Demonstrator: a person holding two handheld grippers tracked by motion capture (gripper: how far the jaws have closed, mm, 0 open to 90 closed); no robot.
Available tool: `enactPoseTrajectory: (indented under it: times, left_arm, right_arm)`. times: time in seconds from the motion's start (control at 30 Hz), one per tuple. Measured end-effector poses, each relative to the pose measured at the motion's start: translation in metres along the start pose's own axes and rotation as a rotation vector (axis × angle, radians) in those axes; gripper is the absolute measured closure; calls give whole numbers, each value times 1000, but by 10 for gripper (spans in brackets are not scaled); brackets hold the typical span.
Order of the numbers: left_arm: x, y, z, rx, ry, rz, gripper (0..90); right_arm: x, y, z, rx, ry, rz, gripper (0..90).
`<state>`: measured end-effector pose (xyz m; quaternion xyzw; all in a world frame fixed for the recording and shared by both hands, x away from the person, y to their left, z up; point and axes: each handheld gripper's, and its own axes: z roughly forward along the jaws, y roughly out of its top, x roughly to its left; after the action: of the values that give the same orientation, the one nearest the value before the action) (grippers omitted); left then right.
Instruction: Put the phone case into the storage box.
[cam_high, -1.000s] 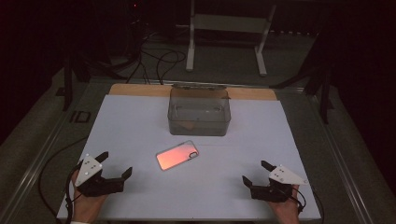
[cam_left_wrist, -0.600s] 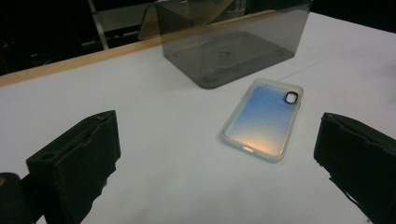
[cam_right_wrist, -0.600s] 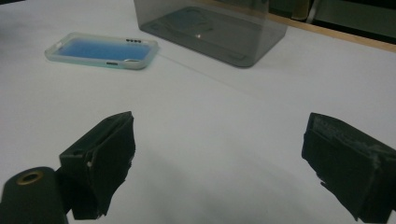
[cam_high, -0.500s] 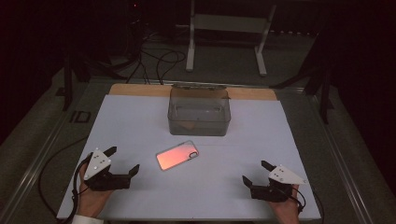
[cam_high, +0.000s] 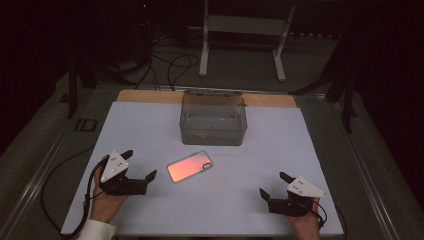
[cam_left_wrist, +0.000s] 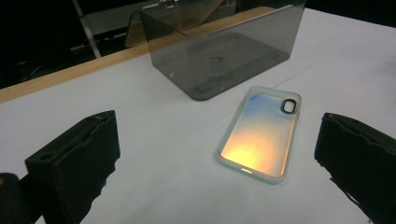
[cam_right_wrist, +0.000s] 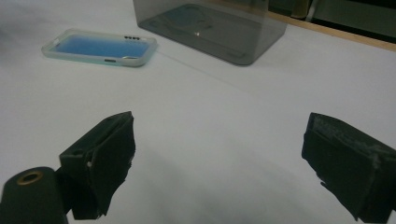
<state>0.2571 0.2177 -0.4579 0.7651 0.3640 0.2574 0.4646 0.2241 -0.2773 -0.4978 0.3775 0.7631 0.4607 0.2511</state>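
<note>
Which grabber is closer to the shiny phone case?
The left gripper: its open jaws point at the phone case from nearby. The right gripper sits farther off.

The phone case (cam_high: 189, 166) lies before the box (cam_high: 213, 125) (apart), between both grippers.

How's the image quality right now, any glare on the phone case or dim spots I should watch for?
High view: room dark beyond the table, and the phone case reads pinkish orange. Left gripper view: sharp, with a warm orange sheen on the case, blue toward its camera hole. Right gripper view: case looks blue; the smoky box shows faint reflections.
</note>
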Motion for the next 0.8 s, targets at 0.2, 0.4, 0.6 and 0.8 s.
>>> enactPoseTrajectory:
  times: [0.2, 0.4, 0.6, 0.8]
  left_arm:
    - [4, 5, 7, 12, -9, 6, 9]
    - [7, 11, 14, 28, -20, 20, 9]
    - [7, 15, 21, 44, -35, 33, 10]
    - [9, 18, 28, 51, -46, 40, 11]
  right_arm:
    - [0, 0, 0, 2, -1, -5, 98]
    - [0, 0, 1, 10, -4, -9, 98]
    - [1, 0, 2, 9, 0, -12, 98]
    - [1, 0, 1, 12, 1, -11, 98]
